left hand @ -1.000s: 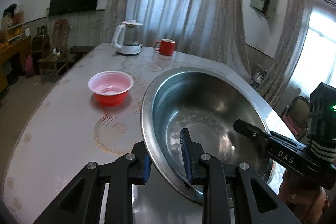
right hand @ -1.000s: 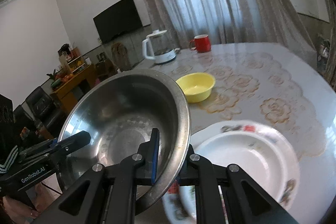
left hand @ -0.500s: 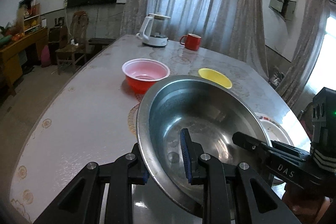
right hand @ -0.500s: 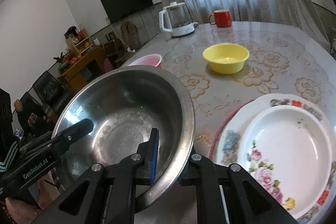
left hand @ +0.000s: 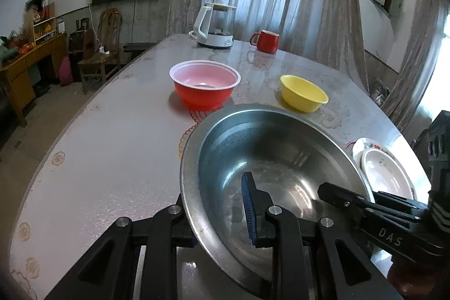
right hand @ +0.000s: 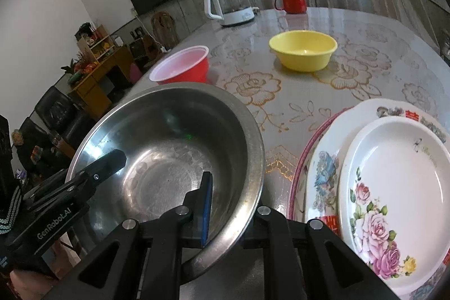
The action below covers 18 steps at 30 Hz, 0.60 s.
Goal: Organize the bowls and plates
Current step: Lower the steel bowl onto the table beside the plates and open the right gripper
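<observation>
Right hand-held gripper (right hand: 225, 212) view: floral plates (right hand: 393, 187)

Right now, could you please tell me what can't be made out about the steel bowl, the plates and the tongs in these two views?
- Steel bowl: its underside is hidden by its own wall in both views, so contact with the table is unclear.
- Plate stack: cut off by the right wrist view's edge; the count is uncertain.
- Left tongs: the outer finger is hidden behind the bowl rim.
- Right tongs: the same.

3 bowls (right hand: 168, 137), 3 stacked plates (right hand: 393, 187), 1 kettle (right hand: 230, 4), 1 mug (right hand: 292, 0)
</observation>
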{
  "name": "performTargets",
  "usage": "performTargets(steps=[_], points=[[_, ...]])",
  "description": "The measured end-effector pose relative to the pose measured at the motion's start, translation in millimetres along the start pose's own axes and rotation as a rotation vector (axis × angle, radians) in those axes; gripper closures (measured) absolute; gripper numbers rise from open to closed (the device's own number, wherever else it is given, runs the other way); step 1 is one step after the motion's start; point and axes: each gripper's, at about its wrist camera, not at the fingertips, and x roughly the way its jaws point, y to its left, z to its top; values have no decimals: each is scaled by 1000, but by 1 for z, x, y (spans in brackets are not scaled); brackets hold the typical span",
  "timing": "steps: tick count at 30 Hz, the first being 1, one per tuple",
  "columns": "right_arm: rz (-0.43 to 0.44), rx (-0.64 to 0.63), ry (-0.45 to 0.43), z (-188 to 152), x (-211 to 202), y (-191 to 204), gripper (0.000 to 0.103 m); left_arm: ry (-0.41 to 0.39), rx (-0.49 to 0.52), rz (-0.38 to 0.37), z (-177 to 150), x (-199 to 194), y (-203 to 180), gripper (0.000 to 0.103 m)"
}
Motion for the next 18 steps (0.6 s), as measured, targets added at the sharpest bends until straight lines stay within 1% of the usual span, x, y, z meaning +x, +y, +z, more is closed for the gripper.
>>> performTargets(steps=[4,8,10,18], points=[[-37,-7,5,3,3,1,88,25,3,6,-2,12,0,78],[-46,-3,12,3,5,0,88,60,-48,-19,-5,23,6,78],[-53,-9,11,2,5,1,88,85,-64,-18,-8,30,8,78],[-80,-44,15,5,9,4,88,91,-47,3,-11,37,4,78]])
